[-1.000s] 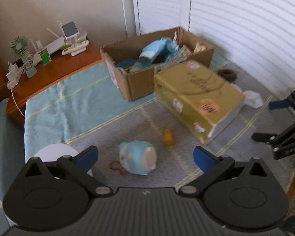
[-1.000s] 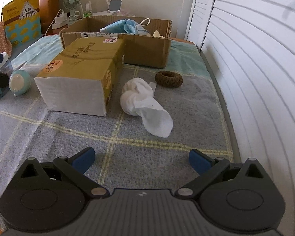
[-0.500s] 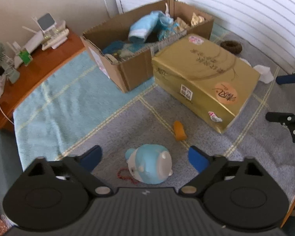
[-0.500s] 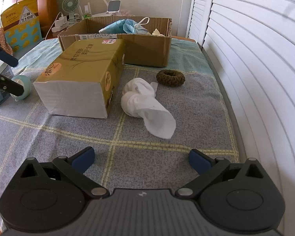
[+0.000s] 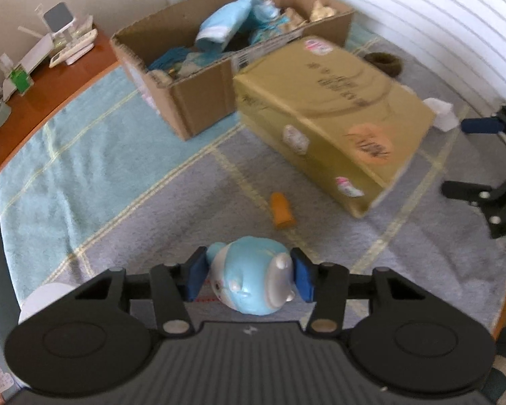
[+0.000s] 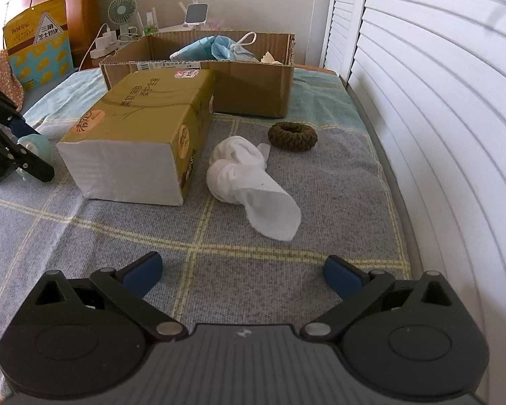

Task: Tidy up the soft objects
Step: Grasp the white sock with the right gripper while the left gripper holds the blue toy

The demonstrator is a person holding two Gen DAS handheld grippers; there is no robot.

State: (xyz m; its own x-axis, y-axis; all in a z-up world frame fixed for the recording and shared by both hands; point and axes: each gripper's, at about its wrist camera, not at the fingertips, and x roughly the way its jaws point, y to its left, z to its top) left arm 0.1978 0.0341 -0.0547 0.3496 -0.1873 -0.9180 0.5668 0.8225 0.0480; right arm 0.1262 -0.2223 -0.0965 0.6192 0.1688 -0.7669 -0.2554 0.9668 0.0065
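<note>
- Left gripper [image 5: 249, 275]: pointed steeply down at the blanket; its jaws have just been closing, and the blue pads now sit against both sides of the pale blue plush toy [image 5: 253, 275], which lies between them on the grey checked blanket [image 5: 151, 229].
- Right gripper [image 6: 243, 271]: jaws spread wide with nothing between them, held above the blanket near its front edge.
- Small orange object [image 5: 281, 211]: lies on the blanket just beyond the plush toy, apart from it.
- Gold tissue pack [image 5: 330, 118]: rests on the blanket between the two grippers, its white end facing the right wrist camera.
- Cardboard box [image 5: 199, 101]: open-topped, standing behind the tissue pack and touching or nearly touching it; blue and pale fabric items lie inside.
- White sock [image 6: 249, 179]: crumpled on the blanket just beside the tissue pack, ahead of the right gripper.
- Brown braided ring [image 6: 292, 136]: lies near the sock, between it and the cardboard box.
- White louvred shutters [image 6: 438, 101]: run along the blanket's far side.
</note>
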